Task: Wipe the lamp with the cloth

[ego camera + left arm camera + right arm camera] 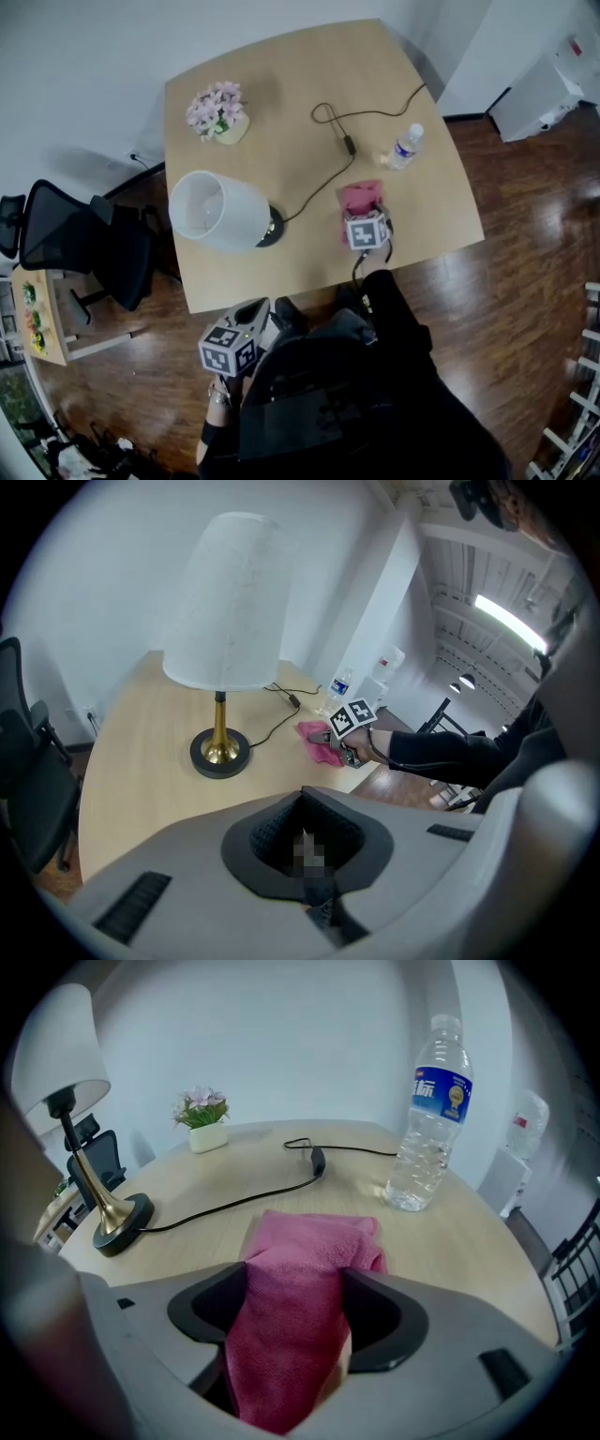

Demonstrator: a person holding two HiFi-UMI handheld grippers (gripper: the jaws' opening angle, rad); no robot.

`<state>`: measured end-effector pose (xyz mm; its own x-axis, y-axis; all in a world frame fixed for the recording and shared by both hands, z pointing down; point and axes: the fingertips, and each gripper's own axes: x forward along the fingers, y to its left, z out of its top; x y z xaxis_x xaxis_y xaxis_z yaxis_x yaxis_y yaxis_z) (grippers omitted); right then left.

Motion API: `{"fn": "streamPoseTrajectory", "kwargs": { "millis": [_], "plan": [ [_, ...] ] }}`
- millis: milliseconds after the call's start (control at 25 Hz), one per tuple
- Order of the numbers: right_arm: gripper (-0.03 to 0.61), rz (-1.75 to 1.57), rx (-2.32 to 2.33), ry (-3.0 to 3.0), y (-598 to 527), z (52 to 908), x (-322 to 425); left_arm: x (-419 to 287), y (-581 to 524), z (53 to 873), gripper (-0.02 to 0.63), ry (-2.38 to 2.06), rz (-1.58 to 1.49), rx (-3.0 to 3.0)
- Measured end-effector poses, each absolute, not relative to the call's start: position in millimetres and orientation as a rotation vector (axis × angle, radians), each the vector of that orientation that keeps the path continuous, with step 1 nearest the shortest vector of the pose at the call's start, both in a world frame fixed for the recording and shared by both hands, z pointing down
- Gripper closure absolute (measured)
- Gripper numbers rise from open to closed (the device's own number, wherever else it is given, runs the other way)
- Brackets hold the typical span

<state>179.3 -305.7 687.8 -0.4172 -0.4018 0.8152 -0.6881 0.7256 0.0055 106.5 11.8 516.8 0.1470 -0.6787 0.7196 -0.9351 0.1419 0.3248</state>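
Left gripper point(253, 314) hangs off the table's point(281, 84) near edge, jaws closed, empty. Right gripper point(295, 1312) is clamped on the pink cloth point(314, 1241), which lies by the near edge. Lamp point(223, 212) stands upright toward the left edge, apart from the cloth. Bottle point(405, 146) sits beyond, by the right edge.

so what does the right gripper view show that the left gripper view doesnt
Only the right gripper view: the potted flowers, and the cloth pinched between the right gripper's jaws. Only the left gripper view: the whole lampshade, the left gripper's jaws together on nothing, and the hand holding the right gripper. Both: the cloth, the lamp's base, its cord, the water bottle and the table.
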Motion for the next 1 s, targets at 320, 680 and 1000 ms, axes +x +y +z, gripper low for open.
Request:
{"fn": "streamPoseTrajectory", "kwargs": {
  "millis": [320,680,1000],
  "plan": [
    [0.460,0.398,0.818,-2.104,-302.8,688.6,174.0,100.0,11.1,509.3,0.621,-1.614,0.383,1.633],
    [0.481,0.543,0.689,-2.248,-263.4,629.4,169.1,87.8,16.5,498.7,0.621,-1.622,0.333,1.683],
    [0.480,0.567,0.557,-2.446,-181.6,525.9,171.4,74.6,25.1,490.9,0.621,-1.640,0.301,1.741]
  ]
}}
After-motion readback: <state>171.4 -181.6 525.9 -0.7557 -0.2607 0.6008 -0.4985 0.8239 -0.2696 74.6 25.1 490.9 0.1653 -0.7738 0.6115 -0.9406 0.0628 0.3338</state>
